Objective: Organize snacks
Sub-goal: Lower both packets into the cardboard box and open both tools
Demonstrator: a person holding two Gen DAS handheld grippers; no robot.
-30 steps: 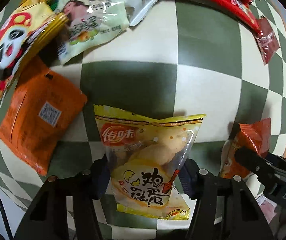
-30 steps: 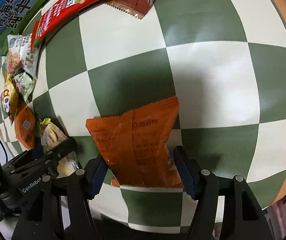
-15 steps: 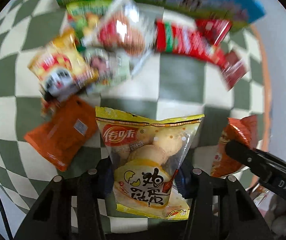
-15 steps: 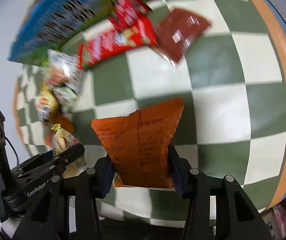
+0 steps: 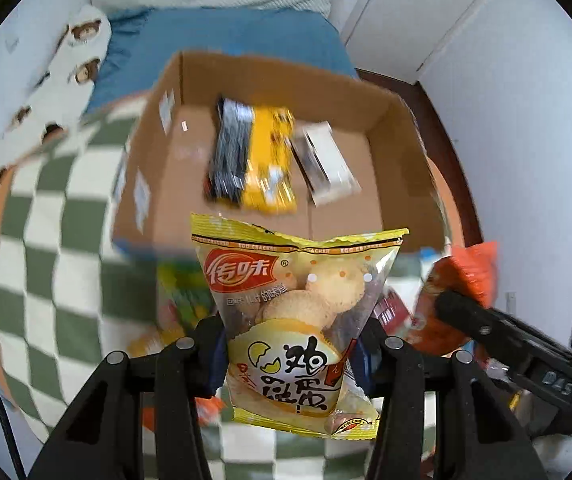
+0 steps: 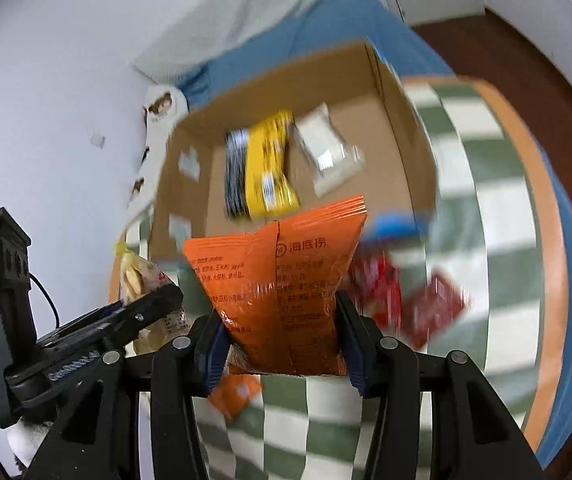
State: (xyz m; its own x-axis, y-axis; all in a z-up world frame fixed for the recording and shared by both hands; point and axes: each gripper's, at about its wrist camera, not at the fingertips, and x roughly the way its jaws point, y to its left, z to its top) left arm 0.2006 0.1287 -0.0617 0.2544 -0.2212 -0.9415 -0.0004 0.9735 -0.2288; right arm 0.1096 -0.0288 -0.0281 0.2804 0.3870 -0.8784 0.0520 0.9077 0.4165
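My left gripper [image 5: 292,356] is shut on a yellow egg-cracker packet [image 5: 298,320] and holds it in the air before an open cardboard box [image 5: 402,152]. My right gripper [image 6: 282,336] is shut on an orange snack packet [image 6: 282,280], also lifted, in front of the same box [image 6: 402,136]. Inside the box lie a yellow-and-black packet [image 5: 254,164] and a white packet [image 5: 326,164]. The right gripper with its orange packet [image 5: 462,292] shows at the right of the left wrist view. The left gripper with its yellow packet [image 6: 142,288] shows at the left of the right wrist view.
The box stands on a green-and-white checked mat [image 5: 46,240] on a blue bed [image 5: 206,36]. Blurred red packets [image 6: 406,300] and an orange packet [image 6: 234,396] lie on the mat below. White walls and a door [image 5: 414,4] stand behind.
Both grippers have lifted their packets off the mat and tilted up. The view has swung from the snacks on the mat to the cardboard box ahead.
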